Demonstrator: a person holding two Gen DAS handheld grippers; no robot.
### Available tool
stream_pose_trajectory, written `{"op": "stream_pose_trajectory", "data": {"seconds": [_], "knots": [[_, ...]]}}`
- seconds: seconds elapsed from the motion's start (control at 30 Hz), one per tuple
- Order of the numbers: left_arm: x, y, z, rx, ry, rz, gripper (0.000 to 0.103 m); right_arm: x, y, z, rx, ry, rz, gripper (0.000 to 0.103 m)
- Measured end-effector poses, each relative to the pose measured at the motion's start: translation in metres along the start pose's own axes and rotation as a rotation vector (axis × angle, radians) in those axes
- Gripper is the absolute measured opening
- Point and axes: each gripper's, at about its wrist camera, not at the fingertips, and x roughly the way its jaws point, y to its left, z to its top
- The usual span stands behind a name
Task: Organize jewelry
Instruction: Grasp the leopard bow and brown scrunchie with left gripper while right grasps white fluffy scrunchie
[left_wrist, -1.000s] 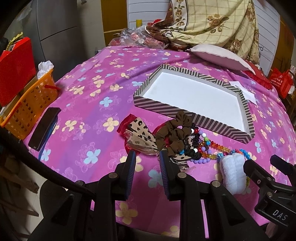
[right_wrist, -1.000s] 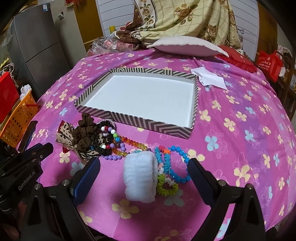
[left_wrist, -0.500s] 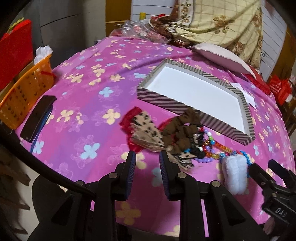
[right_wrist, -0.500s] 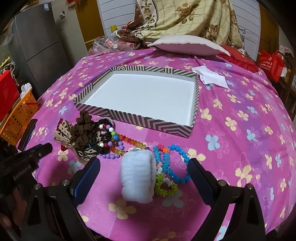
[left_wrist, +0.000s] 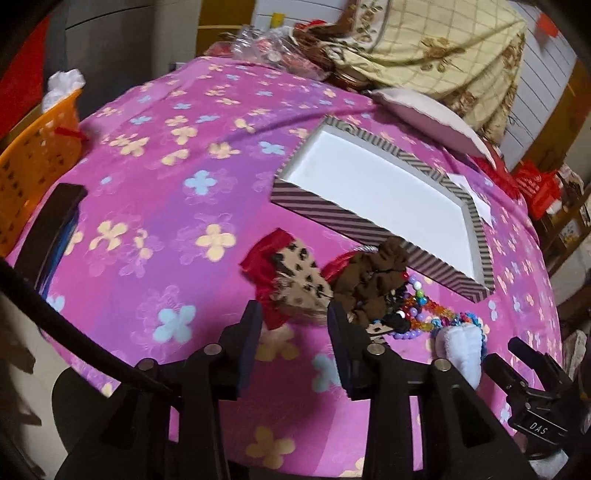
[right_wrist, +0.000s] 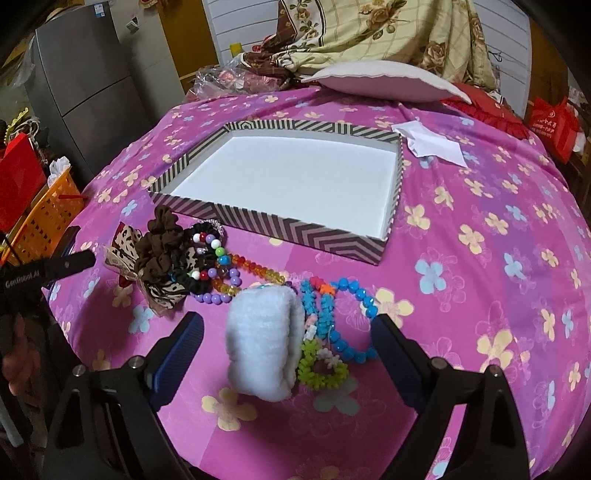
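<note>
A striped box (right_wrist: 280, 225) with a white floor lies open on the pink flowered cloth; it also shows in the left wrist view (left_wrist: 332, 218). In front of it lies a pile: a leopard bow with red ribbon (left_wrist: 295, 284), a brown scrunchie (left_wrist: 373, 280) (right_wrist: 159, 243), coloured bead bracelets (right_wrist: 221, 266), a white fluffy band (right_wrist: 264, 339) and blue and green bracelets (right_wrist: 332, 332). My left gripper (left_wrist: 293, 317) is open, its fingertips just short of the leopard bow. My right gripper (right_wrist: 288, 332) is wide open, its fingers either side of the white band and bracelets.
An orange basket (left_wrist: 33, 162) and a dark phone (left_wrist: 55, 229) sit at the table's left edge. A pale cushion (right_wrist: 384, 81), bedding and a white paper (right_wrist: 432, 144) lie beyond the box. A grey fridge (right_wrist: 85, 85) stands at far left.
My left gripper has moved forward and right toward the leopard bow and its jaws have opened wider. My right gripper has edged slightly closer to the white band.
</note>
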Motion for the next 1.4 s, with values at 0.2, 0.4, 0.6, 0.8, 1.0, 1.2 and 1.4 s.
{"op": "stream_pose_trajectory", "data": {"seconds": [0.2, 0.4, 0.6, 0.8, 1.0, 1.2, 1.4], "knots": [[0.016, -0.011, -0.009, -0.071, 0.047, -0.027, 0.059, 0.003, -0.004, -0.004, 0.006, 0.016, 0.022, 0.095], [0.031, -0.017, -0.010, -0.128, 0.043, 0.004, 0.059, 0.004, -0.001, -0.010, -0.043, 0.028, 0.036, 0.086], [0.043, -0.020, -0.005, -0.163, 0.028, 0.015, 0.059, 0.017, -0.001, -0.013, -0.025, 0.063, 0.075, 0.081], [0.053, -0.017, -0.004, -0.186, 0.023, 0.018, 0.059, 0.030, 0.012, -0.013, -0.062, 0.082, 0.074, 0.081], [0.059, -0.015, -0.002, -0.169, 0.029, 0.001, 0.041, 0.042, 0.015, -0.014, -0.089, 0.092, 0.034, 0.055], [0.044, -0.013, -0.002, -0.146, 0.014, -0.040, 0.034, 0.034, 0.008, -0.012, -0.076, 0.068, 0.072, 0.038], [0.013, -0.011, 0.004, -0.112, -0.021, -0.078, 0.033, 0.014, 0.014, -0.004, -0.081, 0.019, 0.122, 0.035]]}}
